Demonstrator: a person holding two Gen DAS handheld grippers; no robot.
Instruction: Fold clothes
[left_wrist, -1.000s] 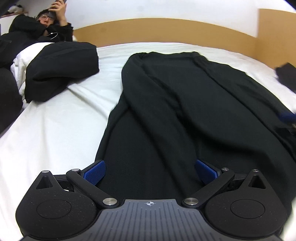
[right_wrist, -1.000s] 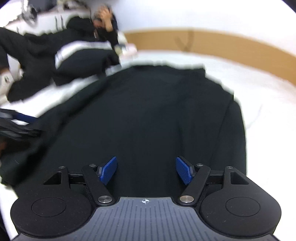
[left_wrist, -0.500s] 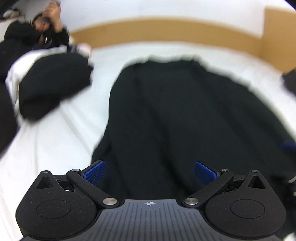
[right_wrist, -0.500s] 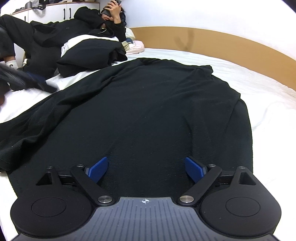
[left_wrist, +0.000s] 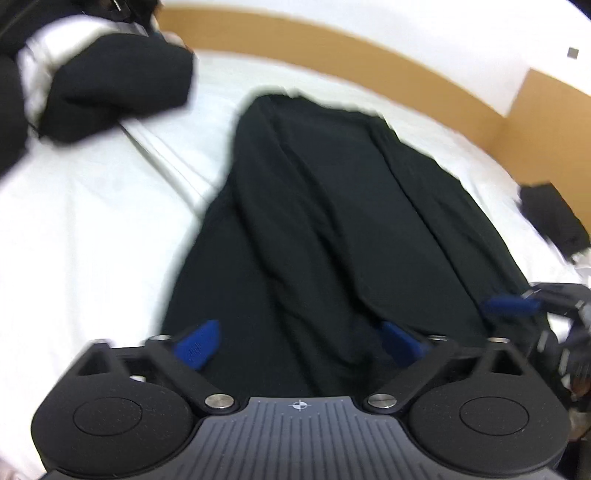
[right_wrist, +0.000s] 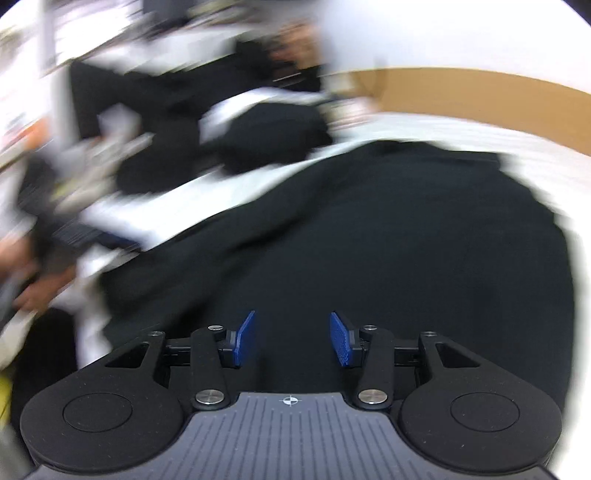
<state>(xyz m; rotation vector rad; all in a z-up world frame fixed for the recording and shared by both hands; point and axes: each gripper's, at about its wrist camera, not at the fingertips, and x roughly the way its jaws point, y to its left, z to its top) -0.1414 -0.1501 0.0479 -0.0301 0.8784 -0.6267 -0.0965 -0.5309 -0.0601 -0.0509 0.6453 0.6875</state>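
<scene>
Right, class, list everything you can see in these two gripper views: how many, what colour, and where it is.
Garment: one, black, spread flat down the middle of the bed, both grippers at its near end.
Bed sheet: one, white, under the garment.
Headboard: one, tan, along the far side of the bed.
Dark bundle: one, black, far left on the bed.
Small dark item: one, black, right edge of the bed; too blurred to name.
Person: one, dark clothes, lying far left.
Left gripper: black with blue pads, jaws closing, cloth between them, not yet pinched.
Right gripper: the same, jaws closing over the cloth.
</scene>
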